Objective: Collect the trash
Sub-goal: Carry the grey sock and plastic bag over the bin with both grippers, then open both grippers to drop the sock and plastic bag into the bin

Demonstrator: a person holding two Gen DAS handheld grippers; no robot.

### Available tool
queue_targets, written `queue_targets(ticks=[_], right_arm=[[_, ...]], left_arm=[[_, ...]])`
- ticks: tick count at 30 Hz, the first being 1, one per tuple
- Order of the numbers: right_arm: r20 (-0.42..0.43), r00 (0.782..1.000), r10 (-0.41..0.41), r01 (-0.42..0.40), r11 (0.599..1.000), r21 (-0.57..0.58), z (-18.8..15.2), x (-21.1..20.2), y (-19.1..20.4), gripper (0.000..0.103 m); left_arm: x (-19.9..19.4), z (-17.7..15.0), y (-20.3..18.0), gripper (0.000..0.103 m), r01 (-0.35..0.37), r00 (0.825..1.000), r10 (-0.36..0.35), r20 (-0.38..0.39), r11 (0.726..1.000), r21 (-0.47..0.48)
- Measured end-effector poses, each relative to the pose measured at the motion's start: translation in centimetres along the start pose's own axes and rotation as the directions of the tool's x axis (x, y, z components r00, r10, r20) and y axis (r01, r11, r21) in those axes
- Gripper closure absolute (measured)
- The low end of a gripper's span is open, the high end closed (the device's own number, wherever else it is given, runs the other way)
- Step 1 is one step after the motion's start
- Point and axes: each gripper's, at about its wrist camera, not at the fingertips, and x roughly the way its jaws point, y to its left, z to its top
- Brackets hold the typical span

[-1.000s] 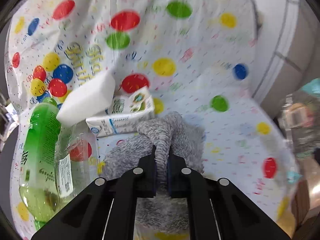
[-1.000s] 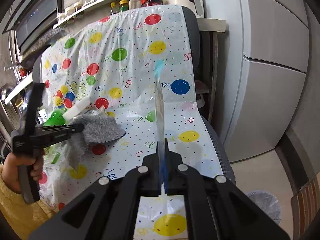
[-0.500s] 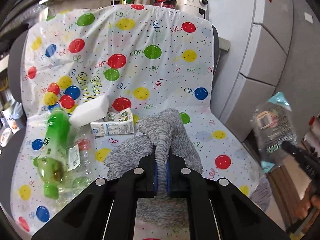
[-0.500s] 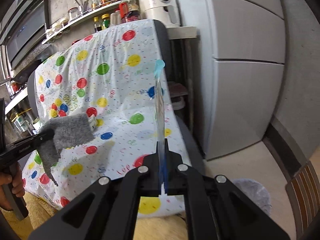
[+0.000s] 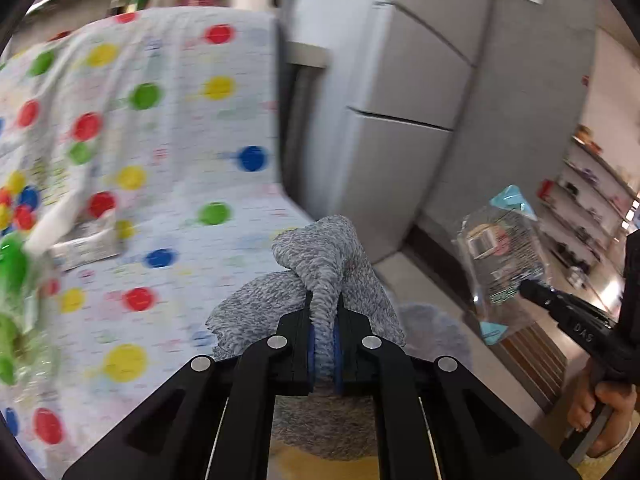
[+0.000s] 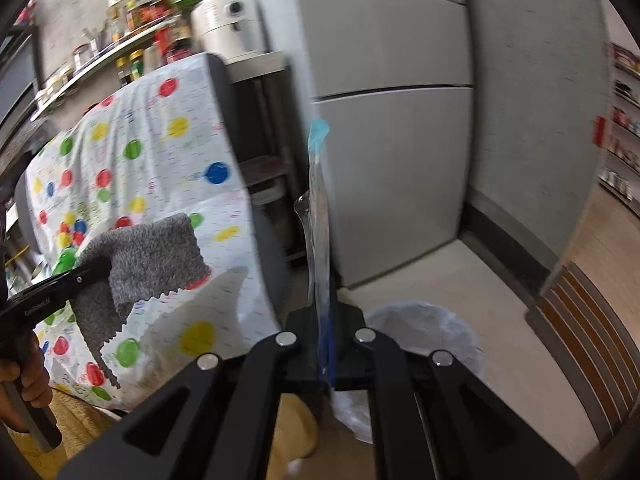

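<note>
Between the blue pads of the left gripper (image 5: 323, 342): one grey fleecy cloth (image 5: 328, 256), pinched at a fold, the jaws closed hard on it, the loose ends hanging to either side. Between the pads of the right gripper (image 6: 325, 344): one clear plastic wrapper (image 6: 320, 216) with turquoise ends, clamped edge-on at its lower end, standing upright above the closed jaws. Below and just beyond both grippers, on the pale floor: one bin lined with a translucent white bag (image 6: 424, 328), its mouth open, near the foot of the grey refrigerator (image 6: 392, 128). To the left, well apart from the bin: a balloon-print cover (image 5: 168, 168) draped over a seat, with a green bottle (image 5: 12, 264), a small carton (image 5: 86, 240) and a white block (image 5: 56, 220) lying on it, all blurred. Step in hand, as judged: carrying both items to the bin. Handling notes: bring each gripper over the middle of the bag's mouth before parting the jaws; lower the cloth so its trailing corners fall inside the rim; the wrapper is light and may drift or cling to a pad, so release it low, one item at a time.
</note>
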Motion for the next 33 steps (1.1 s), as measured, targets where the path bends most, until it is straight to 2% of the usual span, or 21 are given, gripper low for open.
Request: queue_targets(ticks=[5, 8, 11, 16, 19, 21, 23, 25, 28, 30, 33], right_arm=[[-0.022, 0.996, -0.081, 0.082, 0.995, 0.063, -2.0, -1.0, -4.7, 0.101], [-0.065, 0.992, -0.106, 0.113, 0.988, 0.105, -3.4, -0.3, -7.2, 0.101], [-0.111, 0.988, -0.108, 0.123, 0.982, 0.144, -4.7, 1.0, -8.9, 0.101], [-0.167, 0.981, -0.098, 0.129, 0.975, 0.182, -6.1, 3.6, -10.8, 0.101], [-0.204, 0.974, -0.099, 0.139, 0.972, 0.191, -6.7, 5.4, -11.6, 0.101], [-0.221, 0.971, -0.095, 0.141, 0.97, 0.201, -7.0, 6.4, -12.1, 0.101], [-0.248, 0.965, -0.084, 0.138, 0.968, 0.21, -7.3, 7.8, -12.4, 0.101], [-0.274, 0.958, -0.079, 0.143, 0.965, 0.221, -7.6, 9.2, -12.7, 0.101], [-0.299, 0.951, -0.08, 0.154, 0.961, 0.231, -7.6, 10.8, -13.0, 0.101], [-0.302, 0.95, -0.082, 0.158, 0.959, 0.237, -7.6, 11.4, -13.2, 0.1], [-0.307, 0.949, -0.074, 0.156, 0.956, 0.25, -7.4, 12.0, -13.7, 0.094]], left_arm=[[2.5, -1.0, -5.2, 0.096, 0.086, 0.996, -0.085, -0.02, 0.995, 0.058], [5.4, -2.2, -8.8, 0.096, 0.171, 0.984, -0.165, -0.07, 0.982, 0.083], [8.1, -3.1, -11.3, 0.096, 0.224, 0.971, -0.213, -0.111, 0.97, 0.096], [11.9, -3.6, -12.9, 0.096, 0.219, 0.968, -0.205, -0.143, 0.971, 0.092], [13.4, -3.8, -13.5, 0.096, 0.177, 0.978, -0.159, -0.135, 0.975, 0.133], [14.7, -4.1, -13.9, 0.095, 0.157, 0.979, -0.132, -0.156, 0.974, 0.162], [15.9, -4.5, -14.1, 0.095, 0.158, 0.973, -0.127, -0.194, 0.975, 0.156], [17.7, -4.7, -14.4, 0.095, 0.178, 0.955, -0.139, -0.261, 0.975, 0.132], [19.2, -4.4, -14.4, 0.091, 0.202, 0.938, -0.161, -0.307, 0.973, 0.108], [20.0, -4.1, -14.6, 0.09, 0.212, 0.933, -0.167, -0.32, 0.971, 0.111], [20.6, -3.9, -14.4, 0.083, 0.205, 0.934, -0.162, -0.317, 0.973, 0.107]])
